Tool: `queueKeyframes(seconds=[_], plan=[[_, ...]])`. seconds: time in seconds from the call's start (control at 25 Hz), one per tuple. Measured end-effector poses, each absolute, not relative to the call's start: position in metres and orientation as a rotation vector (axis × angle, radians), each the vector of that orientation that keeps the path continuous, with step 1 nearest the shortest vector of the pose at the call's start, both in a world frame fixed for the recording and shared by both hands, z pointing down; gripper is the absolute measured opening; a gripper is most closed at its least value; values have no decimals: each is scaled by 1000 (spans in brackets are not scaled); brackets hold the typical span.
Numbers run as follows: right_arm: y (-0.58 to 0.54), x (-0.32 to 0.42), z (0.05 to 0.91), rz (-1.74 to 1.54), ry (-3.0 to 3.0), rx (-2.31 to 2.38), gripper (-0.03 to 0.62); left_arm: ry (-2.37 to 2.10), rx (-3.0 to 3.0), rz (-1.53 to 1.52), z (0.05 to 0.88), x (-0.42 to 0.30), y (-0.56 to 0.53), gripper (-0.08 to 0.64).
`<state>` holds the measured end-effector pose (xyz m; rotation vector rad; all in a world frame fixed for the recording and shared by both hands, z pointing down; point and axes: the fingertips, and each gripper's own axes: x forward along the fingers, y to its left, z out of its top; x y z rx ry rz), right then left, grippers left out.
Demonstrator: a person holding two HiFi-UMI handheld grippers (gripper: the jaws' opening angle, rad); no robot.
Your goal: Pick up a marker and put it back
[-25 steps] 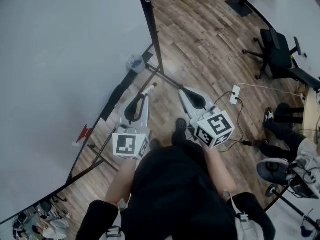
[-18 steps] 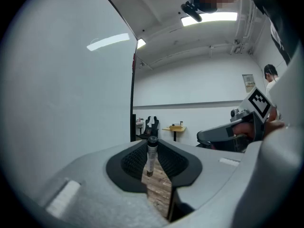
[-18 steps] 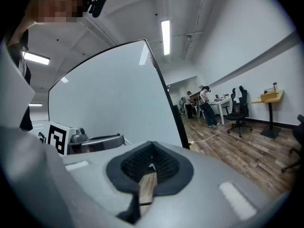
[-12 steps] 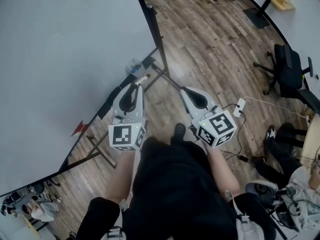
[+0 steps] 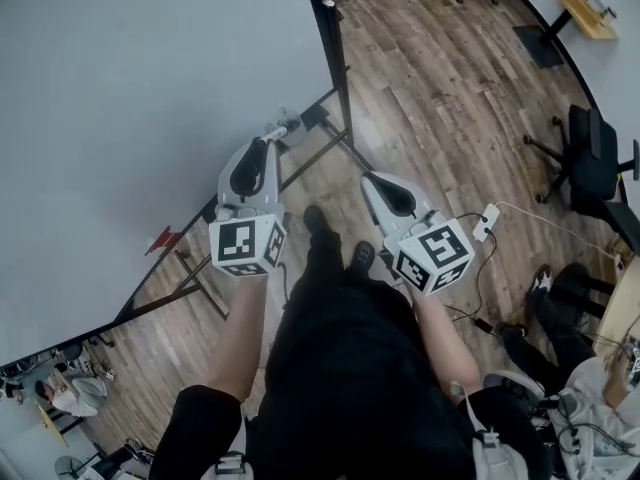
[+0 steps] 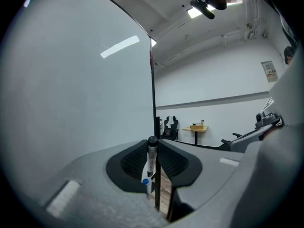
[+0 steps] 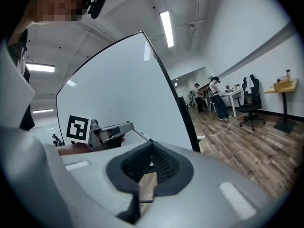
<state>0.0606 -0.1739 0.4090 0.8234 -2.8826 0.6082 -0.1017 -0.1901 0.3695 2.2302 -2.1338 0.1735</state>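
My left gripper [image 5: 272, 138] is shut on a white marker [image 5: 284, 126] with a black cap, which sticks out past the fingertips close to the whiteboard's [image 5: 150, 98] lower right corner. In the left gripper view the marker [image 6: 150, 163] stands between the black pads, its cap up and a blue dot on its barrel. My right gripper [image 5: 366, 179] hangs lower and to the right over the wooden floor, jaws shut and nothing between them. From the right gripper view, the left gripper [image 7: 124, 128] with the marker [image 7: 138, 133] shows in front of the board [image 7: 118, 89].
The whiteboard's black stand [image 5: 335, 133] runs across the floor under the grippers. A small red thing [image 5: 160, 238] lies by the board's lower edge. A power strip [image 5: 488, 220] with cables, a black office chair [image 5: 595, 163] and seated people [image 5: 590, 388] are to the right.
The left gripper has moved forward along the whiteboard with the marker still in it. The right gripper has shifted only slightly.
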Motion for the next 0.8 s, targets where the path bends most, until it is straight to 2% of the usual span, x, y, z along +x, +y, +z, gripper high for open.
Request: queueKeyframes(seconds=[0.2, 0.8], plan=[[-177, 34, 401, 554, -2896, 779, 3, -2116, 2200, 222, 397, -122, -214, 78], [-190, 29, 406, 574, -2851, 845, 3, -1988, 2147, 284, 457, -134, -237, 78]])
